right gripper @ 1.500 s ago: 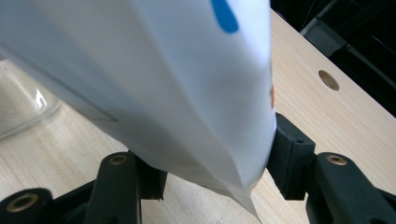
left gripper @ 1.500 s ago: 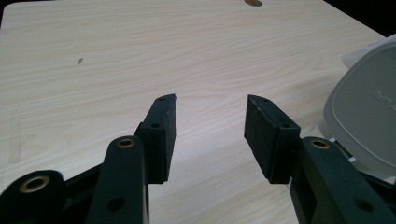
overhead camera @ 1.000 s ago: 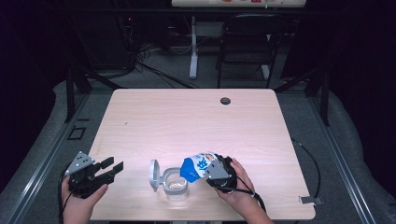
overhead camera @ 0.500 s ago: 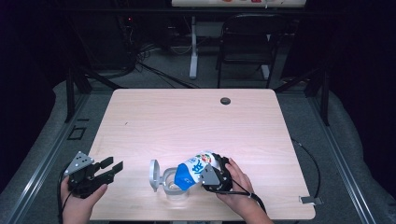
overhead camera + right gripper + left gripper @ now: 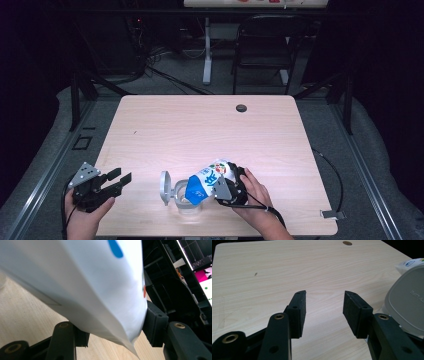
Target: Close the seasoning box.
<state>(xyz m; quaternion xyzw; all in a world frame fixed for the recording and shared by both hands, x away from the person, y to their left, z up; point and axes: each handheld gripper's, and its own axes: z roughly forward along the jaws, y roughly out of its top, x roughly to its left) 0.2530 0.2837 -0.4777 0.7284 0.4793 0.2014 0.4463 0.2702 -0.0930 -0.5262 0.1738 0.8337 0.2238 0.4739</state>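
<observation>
I count one bag (image 5: pixel 207 181), white and blue with some printing, one clear container (image 5: pixel 186 200) with one grey hinged lid (image 5: pixel 164 187) standing open at its left, and two grippers, all at the near edge of the one wooden table (image 5: pixel 210 130). One dark round hole (image 5: pixel 241 108) sits near the table's far edge.

My right gripper (image 5: pixel 220 187) is just right of the container and has its jaws clamped on the bag: in the right gripper view the bag (image 5: pixel 82 287) bulges between the two pads, which press into its sides. The bag is tilted, its blue end dipping down over the container's open mouth and its white end up in the gripper.

My left gripper (image 5: pixel 117 180) rests well left of the container, over the table's near-left corner. Its jaws stand wide apart with nothing between them; in the left gripper view I see bare wood between the pads, and the grey lid (image 5: pixel 408 305) off to the side.
</observation>
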